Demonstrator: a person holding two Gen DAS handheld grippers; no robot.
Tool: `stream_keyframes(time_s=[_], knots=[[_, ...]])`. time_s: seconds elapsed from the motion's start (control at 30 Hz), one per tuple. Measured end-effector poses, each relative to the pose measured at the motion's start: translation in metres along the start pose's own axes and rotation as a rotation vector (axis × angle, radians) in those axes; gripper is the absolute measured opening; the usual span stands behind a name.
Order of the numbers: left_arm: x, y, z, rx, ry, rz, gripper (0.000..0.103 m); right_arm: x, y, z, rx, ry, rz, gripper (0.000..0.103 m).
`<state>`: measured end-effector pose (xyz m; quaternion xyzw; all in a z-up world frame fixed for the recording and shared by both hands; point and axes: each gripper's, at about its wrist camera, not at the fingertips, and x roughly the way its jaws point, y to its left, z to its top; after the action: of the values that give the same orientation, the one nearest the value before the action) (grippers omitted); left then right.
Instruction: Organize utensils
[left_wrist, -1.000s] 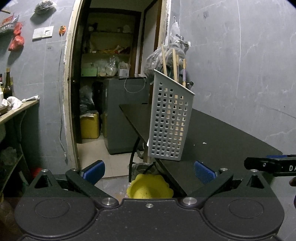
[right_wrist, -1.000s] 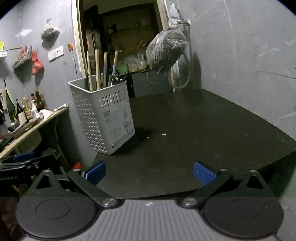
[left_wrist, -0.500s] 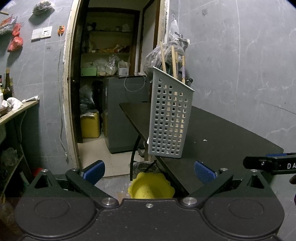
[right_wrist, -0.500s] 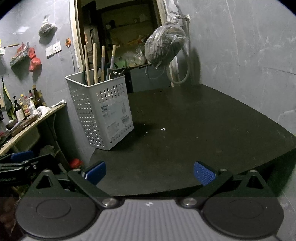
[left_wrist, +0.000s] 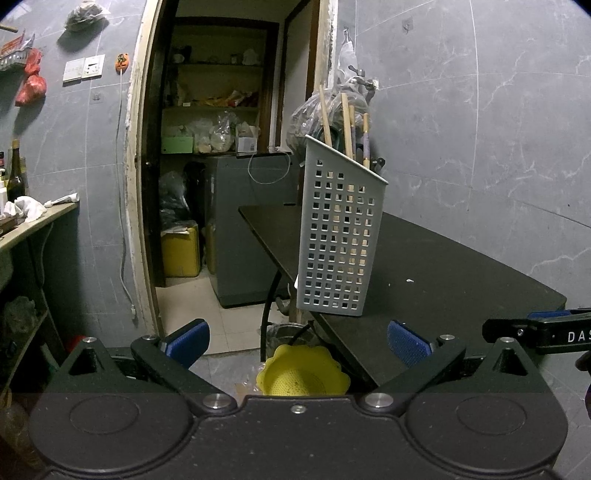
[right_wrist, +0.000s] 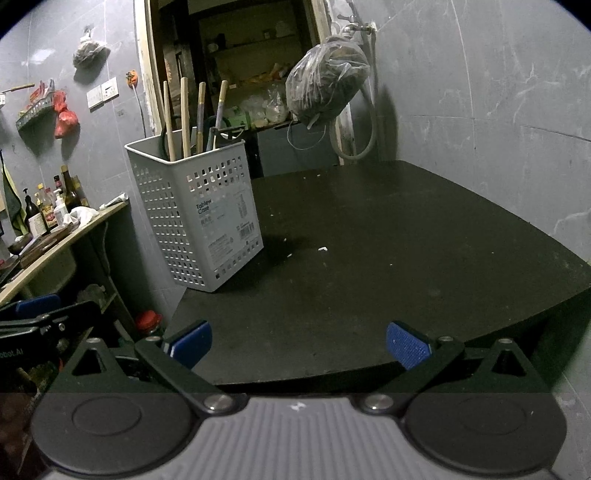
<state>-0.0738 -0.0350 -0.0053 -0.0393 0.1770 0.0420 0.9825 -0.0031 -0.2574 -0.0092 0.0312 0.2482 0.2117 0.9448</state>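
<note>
A white perforated utensil basket (left_wrist: 341, 236) (right_wrist: 201, 218) stands upright at the left front corner of the black table (right_wrist: 388, 236). Several wooden-handled utensils (right_wrist: 184, 118) (left_wrist: 347, 125) stick up out of it. My left gripper (left_wrist: 297, 341) is open and empty, held off the table's left corner, short of the basket. My right gripper (right_wrist: 299, 343) is open and empty too, hovering at the table's near edge, well back from the basket. The right gripper's side shows at the right edge of the left wrist view.
A bulging plastic bag (right_wrist: 327, 83) hangs on the wall behind the table. A yellow colander (left_wrist: 303, 373) sits on the floor below the table corner. A wooden shelf with bottles (right_wrist: 48, 210) runs along the left wall. A doorway (left_wrist: 221, 147) opens behind.
Both grippers have drawn back and risen slightly, so the basket looks a little smaller and higher in each view. Both stayed open and the basket has not moved.
</note>
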Motion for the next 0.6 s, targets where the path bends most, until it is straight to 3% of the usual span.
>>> stream_keyframes(time_s=[0.6], knots=[[-0.0004, -0.0001, -0.0002, 0.002, -0.002, 0.0, 0.102, 0.0009, 0.0012, -0.0004, -0.002, 0.009, -0.001, 0.103]])
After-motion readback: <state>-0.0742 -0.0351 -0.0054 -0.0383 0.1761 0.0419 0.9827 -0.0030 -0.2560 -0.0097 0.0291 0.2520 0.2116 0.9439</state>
